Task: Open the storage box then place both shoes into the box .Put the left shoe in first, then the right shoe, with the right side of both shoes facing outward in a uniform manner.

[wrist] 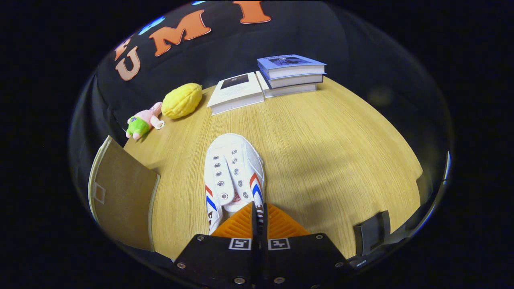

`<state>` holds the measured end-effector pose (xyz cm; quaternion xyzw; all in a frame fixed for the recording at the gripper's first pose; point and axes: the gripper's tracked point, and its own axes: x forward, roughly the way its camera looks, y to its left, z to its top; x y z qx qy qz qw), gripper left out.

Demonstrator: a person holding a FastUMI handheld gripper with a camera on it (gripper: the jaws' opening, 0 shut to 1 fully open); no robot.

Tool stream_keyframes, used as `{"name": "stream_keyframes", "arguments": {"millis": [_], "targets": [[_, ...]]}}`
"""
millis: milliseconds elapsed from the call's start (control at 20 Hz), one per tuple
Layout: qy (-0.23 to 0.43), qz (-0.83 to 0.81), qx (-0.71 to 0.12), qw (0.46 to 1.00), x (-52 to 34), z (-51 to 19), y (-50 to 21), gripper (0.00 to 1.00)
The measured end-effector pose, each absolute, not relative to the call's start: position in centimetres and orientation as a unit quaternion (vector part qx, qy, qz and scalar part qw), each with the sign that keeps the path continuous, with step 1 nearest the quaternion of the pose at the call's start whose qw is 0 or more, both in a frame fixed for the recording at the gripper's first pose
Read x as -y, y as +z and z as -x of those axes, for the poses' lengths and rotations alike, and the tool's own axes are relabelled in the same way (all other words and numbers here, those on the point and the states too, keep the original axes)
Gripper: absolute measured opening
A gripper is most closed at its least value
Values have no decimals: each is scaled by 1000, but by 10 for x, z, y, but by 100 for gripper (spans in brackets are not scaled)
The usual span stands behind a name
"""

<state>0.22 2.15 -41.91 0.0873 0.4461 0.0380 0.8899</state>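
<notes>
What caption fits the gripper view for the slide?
Tool closed on the heel collar of a white shoe, held over the wooden table, brown box flap alongside.

The wooden table (321, 132) carries books (291, 74), plush toys (142, 122), a shoe (233, 172).

Shoe (234, 172) ahead, tbl (341, 152) right free

1. My gripper (259, 208) has two ribbed, wedge-shaped fingers (237, 226) that taper forward.
2. I see them mounted on flat black plates (217, 257) that widen toward the camera.
3. Each plate carries a small square black-and-white marker (239, 243).
4. Round silver screws (239, 280) dot the plates' corners and lower edge.
</notes>
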Motion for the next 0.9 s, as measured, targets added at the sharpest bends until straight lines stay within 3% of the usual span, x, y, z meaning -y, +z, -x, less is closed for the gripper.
{"name": "stream_keyframes", "arguments": {"millis": [500, 900], "targets": [[-28, -119, -384, 915, -34, 2, -347, 1], [-39, -135, -320, 937, -89, 25, -252, 1]]}}
